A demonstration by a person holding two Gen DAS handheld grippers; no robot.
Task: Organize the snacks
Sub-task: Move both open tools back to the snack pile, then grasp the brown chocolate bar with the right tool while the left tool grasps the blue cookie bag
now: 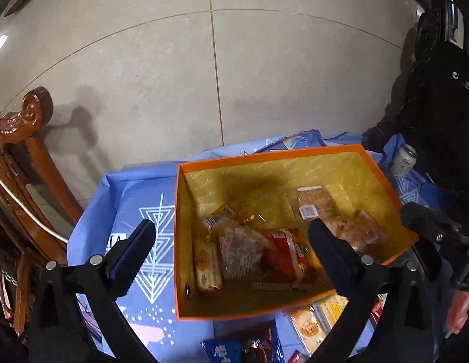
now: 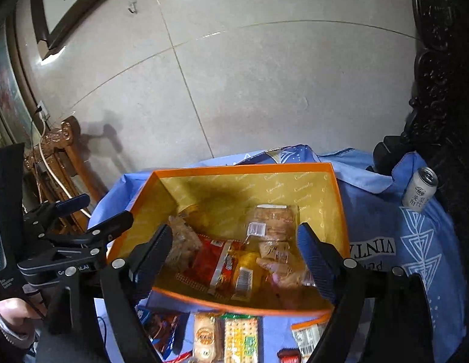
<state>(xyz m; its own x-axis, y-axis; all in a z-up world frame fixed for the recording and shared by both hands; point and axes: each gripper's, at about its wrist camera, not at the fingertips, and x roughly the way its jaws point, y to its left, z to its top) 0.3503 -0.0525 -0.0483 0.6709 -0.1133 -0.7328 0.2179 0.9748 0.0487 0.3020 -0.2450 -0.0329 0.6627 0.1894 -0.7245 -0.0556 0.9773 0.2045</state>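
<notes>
Right now both tools hang over the orange box (image 1: 295, 157) on the blue-clothed surface (image 1: 125, 199). Left tool (image 1: 231, 239) is spread wide, nothing between its jaws; right tool (image 2: 234, 242) likewise gapes empty. Wrapped snacks (image 2: 231, 260) lie heaped inside the box, more packets (image 2: 225, 335) wait on the cloth beside its near edge, and a can (image 2: 420, 189) stands apart.

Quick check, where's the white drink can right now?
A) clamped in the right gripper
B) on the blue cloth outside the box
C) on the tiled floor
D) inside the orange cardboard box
B: the white drink can stands on the blue cloth, apart from the orange cardboard box.
</notes>
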